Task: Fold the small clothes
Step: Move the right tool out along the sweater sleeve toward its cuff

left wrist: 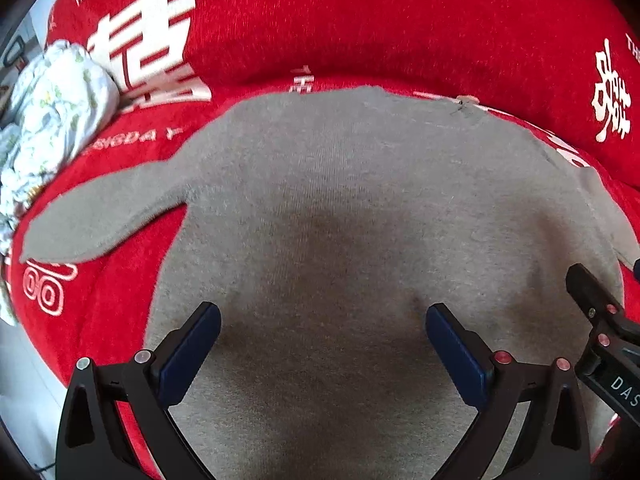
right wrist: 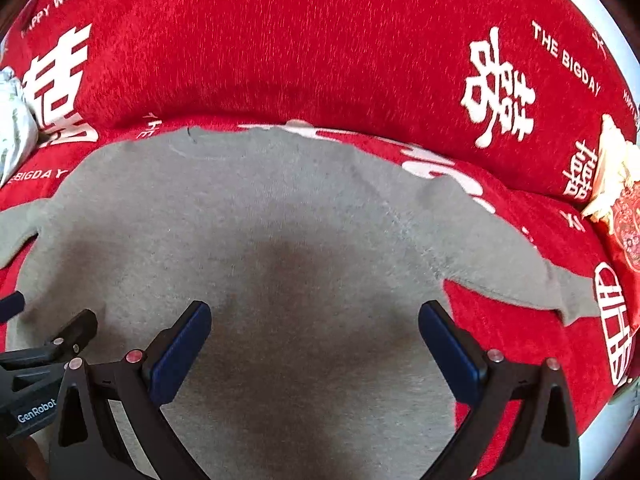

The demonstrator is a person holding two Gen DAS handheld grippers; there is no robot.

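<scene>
Grey top (left wrist: 340, 208) spread flat on red sofa cover (left wrist: 360, 20), sleeves out to both sides | left gripper (left wrist: 322, 344) over top's lower part, fingers wide, holding nothing | right gripper (right wrist: 314, 340) beside it over top, fingers wide, holding nothing | patterned white cloth (left wrist: 52, 112) bunched left of top

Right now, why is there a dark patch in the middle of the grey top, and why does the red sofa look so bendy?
Left wrist view: the dark patch on the grey top looks like a soft shadow, probably the gripper's. Right wrist view: the same kind of shadow; the fisheye lens bends the red sofa into a curve, and the corners go black.
</scene>
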